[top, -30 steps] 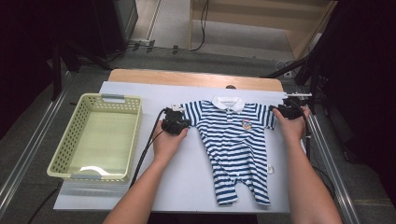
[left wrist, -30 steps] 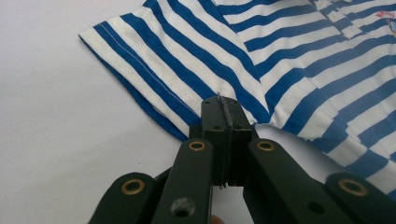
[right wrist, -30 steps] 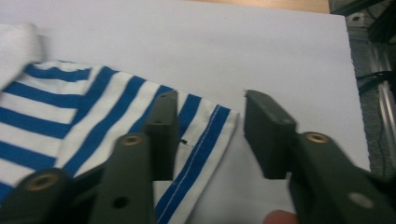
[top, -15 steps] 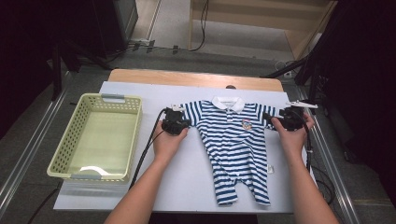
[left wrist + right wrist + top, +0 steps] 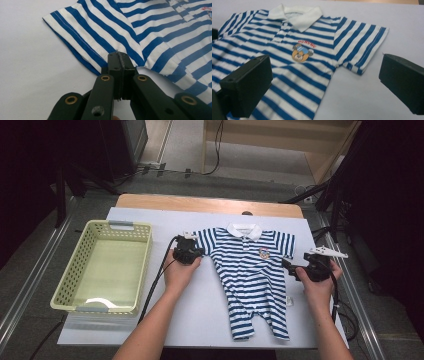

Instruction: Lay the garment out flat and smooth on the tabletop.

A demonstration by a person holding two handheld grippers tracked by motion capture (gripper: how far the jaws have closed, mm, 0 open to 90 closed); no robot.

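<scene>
A blue-and-white striped baby romper (image 5: 250, 275) with a white collar and a bear badge lies flat on the white table cover (image 5: 200, 310). My left gripper (image 5: 192, 251) is at its left sleeve. In the left gripper view the jaws (image 5: 117, 56) are shut on the sleeve's lower edge (image 5: 100, 47) near the armpit. My right gripper (image 5: 289, 266) is held low beside the romper's right side, below the right sleeve (image 5: 362, 47). The right gripper (image 5: 325, 82) is open with nothing between its pads, and it faces the sleeve and the bear badge (image 5: 302, 52).
A pale yellow-green plastic basket (image 5: 120, 226) stands on the left of the table. A strip of bare wood (image 5: 210, 204) runs along the far edge. Metal rails flank the table, and dark stands and cables sit on the floor beyond.
My right gripper has pulled back from the right sleeve toward the table's front. The left gripper has stayed at the left sleeve.
</scene>
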